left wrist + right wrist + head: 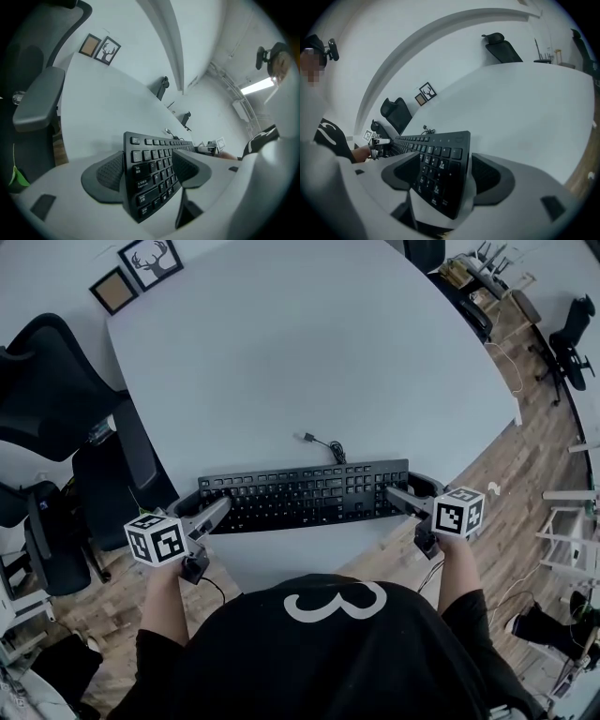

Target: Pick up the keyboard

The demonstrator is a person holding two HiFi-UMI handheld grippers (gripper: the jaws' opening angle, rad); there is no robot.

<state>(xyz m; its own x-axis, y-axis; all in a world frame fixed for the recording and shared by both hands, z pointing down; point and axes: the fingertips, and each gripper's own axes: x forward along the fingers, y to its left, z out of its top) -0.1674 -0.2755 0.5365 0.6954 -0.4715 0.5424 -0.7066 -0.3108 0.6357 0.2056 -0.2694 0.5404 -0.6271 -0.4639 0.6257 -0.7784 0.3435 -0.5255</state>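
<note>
A black keyboard point(305, 495) lies flat on the white table point(309, 362), close to its near edge, with its cable point(323, 446) curling off behind it. My left gripper point(208, 510) stands at the keyboard's left end and my right gripper point(411, 488) at its right end. In the left gripper view the keyboard's point(150, 173) left end stands between the spread jaws of the gripper point(147, 171). The right gripper view shows the keyboard's point(440, 173) right end between that gripper's point(445, 171) wide jaws. I see neither pair of pads pressing on it.
Black office chairs point(56, 390) crowd the table's left side, and another chair point(572, 324) stands far right on the wooden floor. Two framed pictures point(150, 261) lean at the table's far left corner. The person's body is right against the table's near edge.
</note>
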